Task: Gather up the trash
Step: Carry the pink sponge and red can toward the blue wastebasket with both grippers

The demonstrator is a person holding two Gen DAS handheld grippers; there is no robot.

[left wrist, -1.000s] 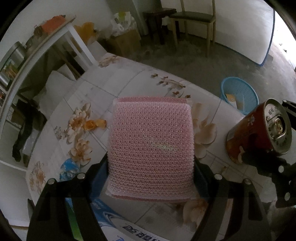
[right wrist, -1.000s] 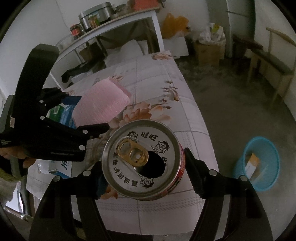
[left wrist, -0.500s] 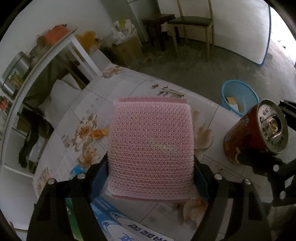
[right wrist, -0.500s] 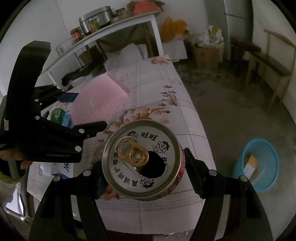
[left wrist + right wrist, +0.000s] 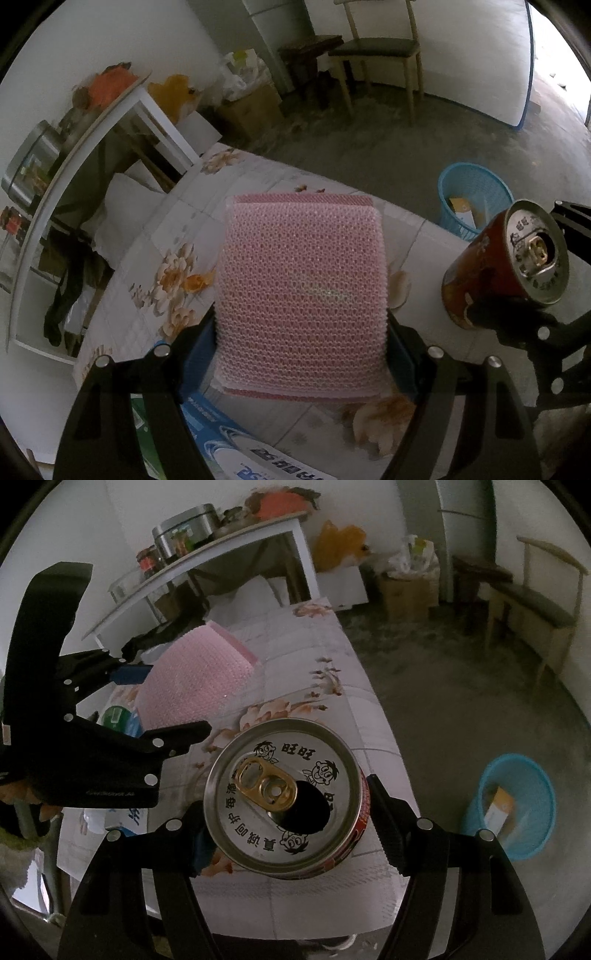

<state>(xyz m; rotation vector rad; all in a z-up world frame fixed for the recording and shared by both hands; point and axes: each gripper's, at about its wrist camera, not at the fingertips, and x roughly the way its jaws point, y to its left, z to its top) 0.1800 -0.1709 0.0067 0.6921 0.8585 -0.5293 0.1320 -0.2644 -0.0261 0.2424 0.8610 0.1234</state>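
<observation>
Where lid reads 旺旺 with cartoon faces, right gripper [image 5: 284,808] clamps opened red can [image 5: 286,799]; left gripper [image 5: 301,332] pinches pink bubble-wrap pad [image 5: 301,295].

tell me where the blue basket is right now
The blue basket stands on the floor beyond the table's edge, at the right in both wrist views, just past the red can held in the right gripper.

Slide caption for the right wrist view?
Right gripper holds an opened can above the floral table; blue basket waits.
</observation>
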